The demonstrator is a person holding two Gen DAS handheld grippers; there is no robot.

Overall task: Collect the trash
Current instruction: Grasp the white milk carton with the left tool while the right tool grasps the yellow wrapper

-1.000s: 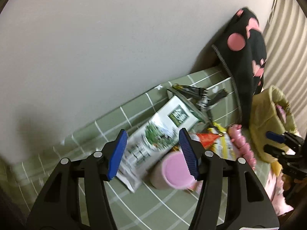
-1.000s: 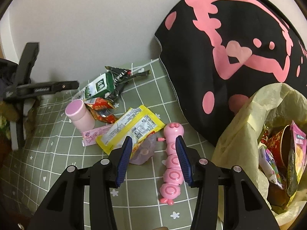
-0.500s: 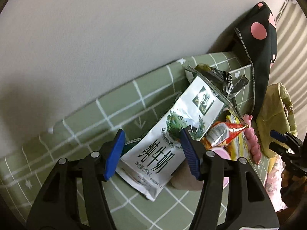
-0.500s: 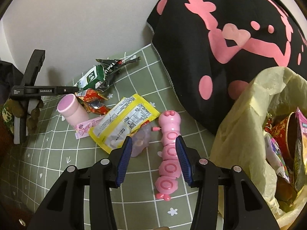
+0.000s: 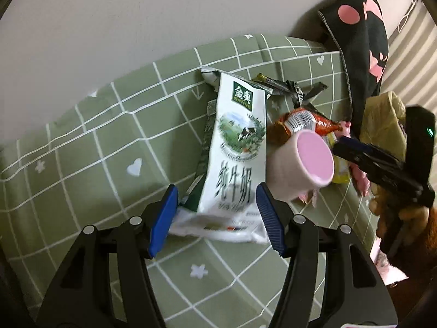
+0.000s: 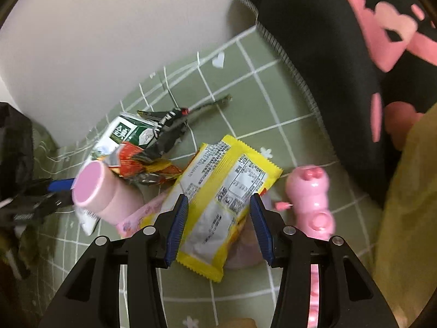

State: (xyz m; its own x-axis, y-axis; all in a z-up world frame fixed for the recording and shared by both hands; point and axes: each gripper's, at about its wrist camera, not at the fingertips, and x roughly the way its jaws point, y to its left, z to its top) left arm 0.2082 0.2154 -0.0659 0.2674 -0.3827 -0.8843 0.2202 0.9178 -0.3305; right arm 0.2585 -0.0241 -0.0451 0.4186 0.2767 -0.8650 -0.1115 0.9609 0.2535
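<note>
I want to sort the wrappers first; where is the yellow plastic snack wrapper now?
In the right wrist view, the yellow plastic snack wrapper lies between the open right hand-held gripper pads, beside the pink caterpillar toy.

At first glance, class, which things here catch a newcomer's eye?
A white milk carton lies flat between the open left gripper fingers. A yellow wrapper lies between the open right gripper fingers, with a pink bottle to its left and a pink toy to its right.

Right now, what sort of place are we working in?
Probably a bedroom or some other home room, with the trash on a soft surface against a wall. A green grid-patterned sheet with hearts covers it, a black-and-pink cushion leans at the wall, and a pink toy lies among the wrappers.
</note>
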